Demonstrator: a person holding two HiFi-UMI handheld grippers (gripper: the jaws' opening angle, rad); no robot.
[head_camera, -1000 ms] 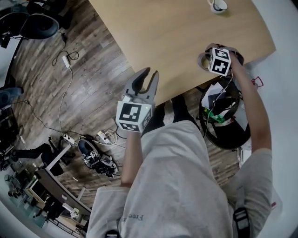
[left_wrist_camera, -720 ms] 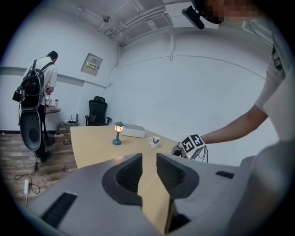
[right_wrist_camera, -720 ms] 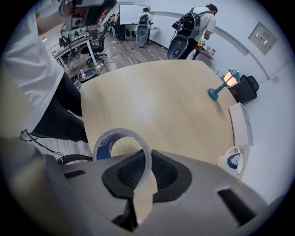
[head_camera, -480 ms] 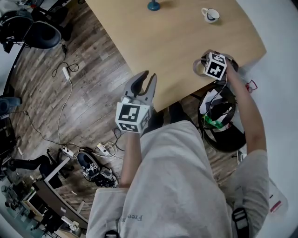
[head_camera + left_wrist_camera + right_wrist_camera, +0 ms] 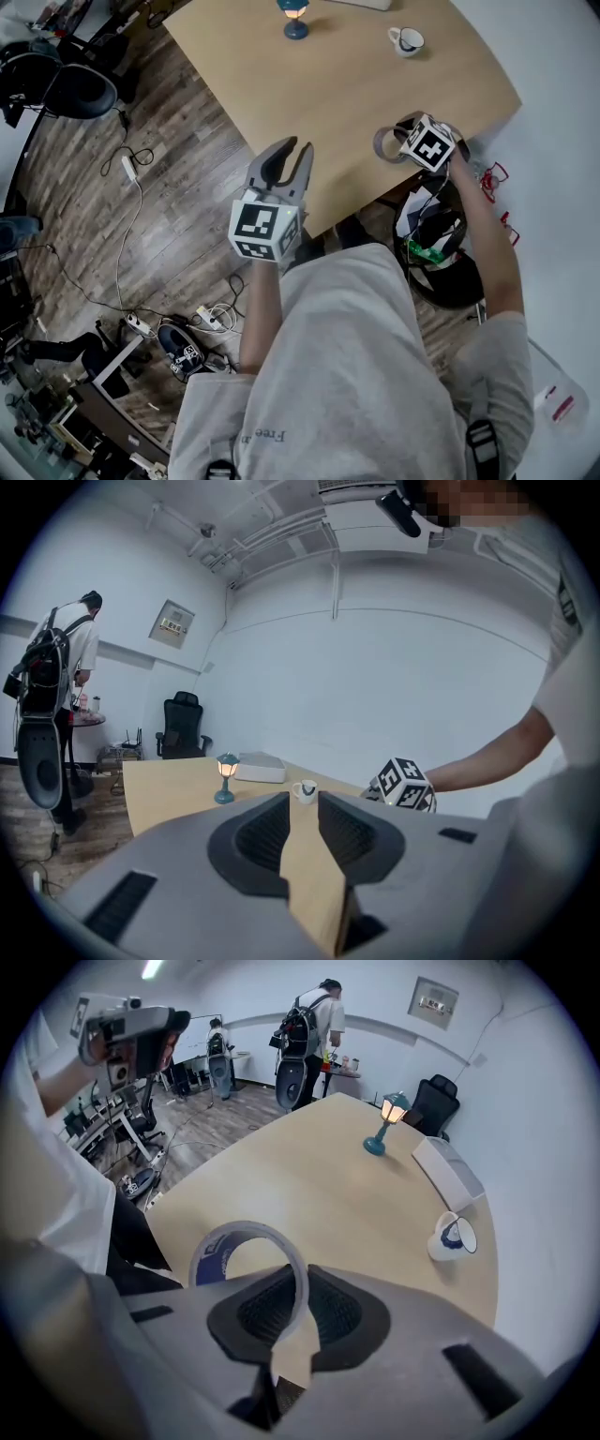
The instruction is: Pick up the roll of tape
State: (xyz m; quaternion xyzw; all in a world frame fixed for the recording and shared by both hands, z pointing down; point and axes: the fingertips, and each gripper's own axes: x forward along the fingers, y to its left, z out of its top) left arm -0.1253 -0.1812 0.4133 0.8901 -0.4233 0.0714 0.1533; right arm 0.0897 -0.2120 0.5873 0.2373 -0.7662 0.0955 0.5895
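Observation:
The roll of tape [image 5: 214, 1243] is a pale ring with a blue inner face. My right gripper [image 5: 295, 1286] is shut on its wall and holds it upright above the wooden table [image 5: 309, 1180]. In the head view the tape [image 5: 380, 146] sticks out left of the right gripper [image 5: 401, 142], near the table's front right corner. My left gripper [image 5: 296, 150] hangs open over the table's near edge [image 5: 323, 202], well left of the tape. Nothing lies between the jaws of the left gripper [image 5: 302, 803].
A small teal lamp [image 5: 294, 13], a white mug [image 5: 406, 40] and a white box [image 5: 448, 1174] stand at the table's far side. A dark bag [image 5: 441, 258] sits on the floor under the right corner. Cables [image 5: 131, 164] and office chairs [image 5: 80, 89] lie left. A person with a backpack [image 5: 314, 1021] stands beyond.
The right gripper has risen and rolled with the tape in it, so the roll is off the table. The left gripper has lifted a little and stays open.

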